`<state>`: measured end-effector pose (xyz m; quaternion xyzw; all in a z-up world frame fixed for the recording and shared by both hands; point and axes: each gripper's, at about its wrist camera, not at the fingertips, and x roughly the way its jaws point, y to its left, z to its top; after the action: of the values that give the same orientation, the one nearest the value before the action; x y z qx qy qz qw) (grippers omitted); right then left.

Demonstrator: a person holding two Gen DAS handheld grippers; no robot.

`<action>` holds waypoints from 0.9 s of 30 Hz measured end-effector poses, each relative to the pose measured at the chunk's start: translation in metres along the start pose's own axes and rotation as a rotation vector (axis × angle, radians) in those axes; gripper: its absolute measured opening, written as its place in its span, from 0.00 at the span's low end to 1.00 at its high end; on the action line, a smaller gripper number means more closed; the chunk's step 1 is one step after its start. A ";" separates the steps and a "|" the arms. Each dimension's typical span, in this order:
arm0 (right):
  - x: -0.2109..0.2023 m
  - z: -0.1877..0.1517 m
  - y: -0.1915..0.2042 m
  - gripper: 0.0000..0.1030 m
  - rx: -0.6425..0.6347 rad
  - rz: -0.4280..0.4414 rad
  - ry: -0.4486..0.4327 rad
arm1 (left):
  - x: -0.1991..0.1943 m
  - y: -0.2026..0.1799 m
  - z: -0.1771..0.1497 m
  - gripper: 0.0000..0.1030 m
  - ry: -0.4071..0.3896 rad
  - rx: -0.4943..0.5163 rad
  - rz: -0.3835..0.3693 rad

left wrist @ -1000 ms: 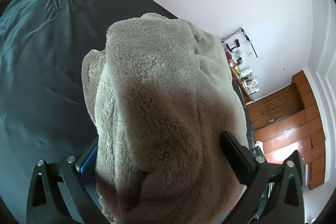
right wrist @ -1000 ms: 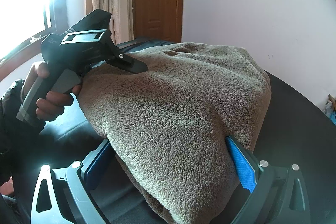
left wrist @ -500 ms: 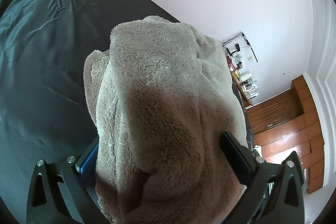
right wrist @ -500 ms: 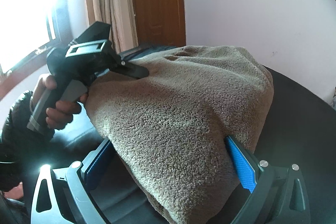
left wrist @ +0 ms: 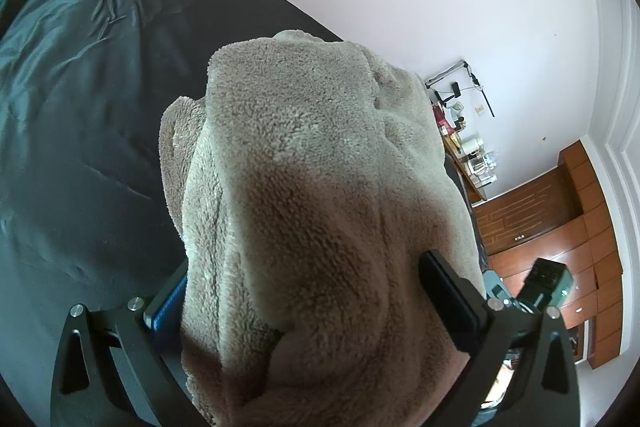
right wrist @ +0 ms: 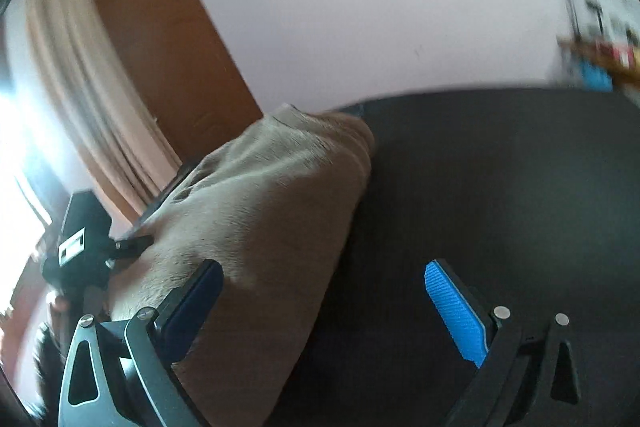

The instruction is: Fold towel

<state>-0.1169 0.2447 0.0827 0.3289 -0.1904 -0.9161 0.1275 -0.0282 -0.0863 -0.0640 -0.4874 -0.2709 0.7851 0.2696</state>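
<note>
Where draped over dark sheet, plush taupe towel; rounded mound

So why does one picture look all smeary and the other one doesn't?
The right wrist view is smeared by motion: the door, curtain and towel streak, and the window glares white. The left wrist view is sharp, with shadow on the towel near the camera.

Daylight glares white from the window at left; right wrist view motion-blurred, left sharp, edges fisheye-bent.
</note>
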 end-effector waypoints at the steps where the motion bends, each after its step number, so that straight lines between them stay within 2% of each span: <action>1: 0.003 0.000 -0.004 0.99 0.020 -0.012 0.007 | 0.000 0.000 0.000 1.00 -0.001 0.000 0.001; 4: 0.011 -0.004 -0.006 0.99 0.030 -0.011 0.035 | 0.000 -0.001 0.000 1.00 -0.002 -0.001 0.002; 10: 0.029 -0.008 -0.021 0.99 0.161 0.103 0.098 | 0.001 -0.002 0.000 1.00 -0.005 0.000 0.006; 12: 0.029 -0.007 -0.022 0.99 0.181 0.110 0.097 | 0.001 -0.002 -0.001 1.00 -0.006 0.000 0.008; 19: 0.036 -0.002 -0.015 0.99 0.193 0.117 0.108 | 0.002 -0.003 -0.001 1.00 -0.009 0.000 0.010; 22: 0.042 0.001 -0.012 0.99 0.218 0.143 0.126 | 0.003 -0.004 -0.001 1.00 -0.010 0.003 0.012; 27: 0.057 0.006 0.004 0.99 0.190 0.218 0.177 | 0.003 -0.004 -0.001 1.00 -0.010 0.006 0.016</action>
<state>-0.1630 0.2221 0.0572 0.3962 -0.2987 -0.8423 0.2108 -0.0280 -0.0810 -0.0634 -0.4847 -0.2660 0.7905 0.2633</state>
